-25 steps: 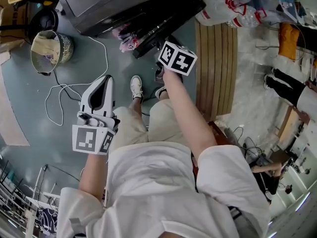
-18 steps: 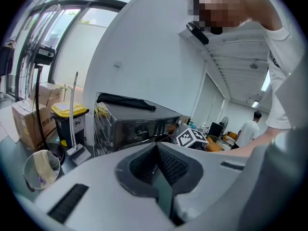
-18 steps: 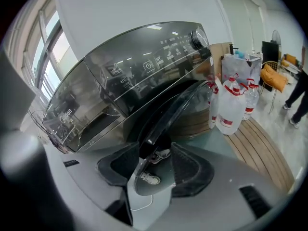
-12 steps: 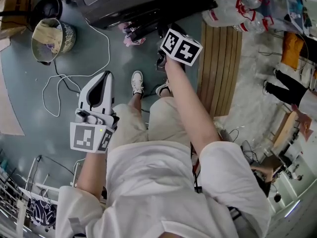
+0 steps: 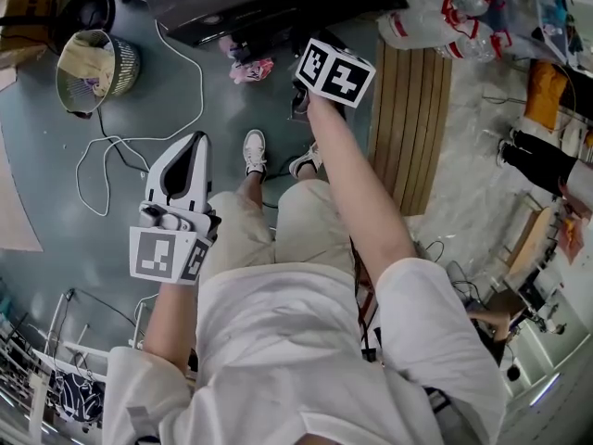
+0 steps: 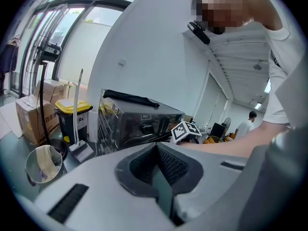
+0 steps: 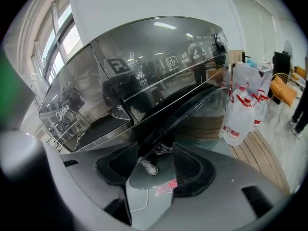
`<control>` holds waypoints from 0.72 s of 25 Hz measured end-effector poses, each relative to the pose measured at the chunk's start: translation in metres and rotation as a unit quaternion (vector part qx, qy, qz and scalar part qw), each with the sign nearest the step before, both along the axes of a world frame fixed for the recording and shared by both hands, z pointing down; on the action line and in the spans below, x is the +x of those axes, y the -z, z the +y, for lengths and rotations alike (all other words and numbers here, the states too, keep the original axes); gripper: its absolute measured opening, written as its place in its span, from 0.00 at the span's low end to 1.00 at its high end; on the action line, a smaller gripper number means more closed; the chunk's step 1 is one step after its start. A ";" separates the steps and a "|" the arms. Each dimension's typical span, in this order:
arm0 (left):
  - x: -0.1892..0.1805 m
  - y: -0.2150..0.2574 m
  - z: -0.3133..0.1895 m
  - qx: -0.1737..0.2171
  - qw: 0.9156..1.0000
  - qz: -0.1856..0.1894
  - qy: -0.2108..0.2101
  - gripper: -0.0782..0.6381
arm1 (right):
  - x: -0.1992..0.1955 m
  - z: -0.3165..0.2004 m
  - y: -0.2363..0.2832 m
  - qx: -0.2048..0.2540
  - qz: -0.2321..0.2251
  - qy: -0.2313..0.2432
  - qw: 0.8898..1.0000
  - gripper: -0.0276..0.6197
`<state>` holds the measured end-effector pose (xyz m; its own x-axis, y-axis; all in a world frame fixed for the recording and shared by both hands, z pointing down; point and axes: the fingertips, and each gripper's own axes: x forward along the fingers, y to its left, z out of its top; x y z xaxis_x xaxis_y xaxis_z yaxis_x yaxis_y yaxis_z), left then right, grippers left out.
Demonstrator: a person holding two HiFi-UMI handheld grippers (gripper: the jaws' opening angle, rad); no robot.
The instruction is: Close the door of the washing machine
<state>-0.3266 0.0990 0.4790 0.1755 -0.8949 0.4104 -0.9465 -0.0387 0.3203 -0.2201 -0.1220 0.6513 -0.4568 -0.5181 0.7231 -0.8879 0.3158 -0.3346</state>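
- Wire basket (image 5: 93, 68): stands on the grey floor at far left, with a white cable (image 5: 120, 142) looping beside it.
- Left gripper (image 5: 192, 148): held over the floor, well apart from the machine. Its jaws are pressed together with nothing between them.
- Washing machine (image 7: 144, 66): dark and glossy, at the top of the head view.
- Door (image 7: 192, 109): not yet closed. Its dark curved rim slants out from the machine's front, just ahead of the right gripper (image 7: 156, 160).
- Right gripper: tilted down toward the door. Its jaws are opening, the pads apart and pinching nothing. Whether they touch the door cannot be told.
- Wooden slat platform (image 5: 412, 128): lies right of the machine, with plastic bottles (image 5: 431, 21) at its far end.
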 end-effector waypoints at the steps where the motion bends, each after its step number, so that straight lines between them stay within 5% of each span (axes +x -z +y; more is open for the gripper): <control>1: 0.001 0.001 0.000 0.000 1.000 0.000 -0.001 0.12 | 0.000 -0.001 0.000 0.000 0.000 0.001 1.000 0.39; 9: 0.011 0.009 -0.004 0.011 1.000 -0.006 -0.021 0.12 | 0.007 0.007 0.006 0.016 0.021 0.020 0.999 0.34; 18: 0.039 0.037 -0.020 0.042 0.997 0.000 -0.058 0.12 | 0.086 0.039 0.027 0.017 0.033 -0.025 0.999 0.17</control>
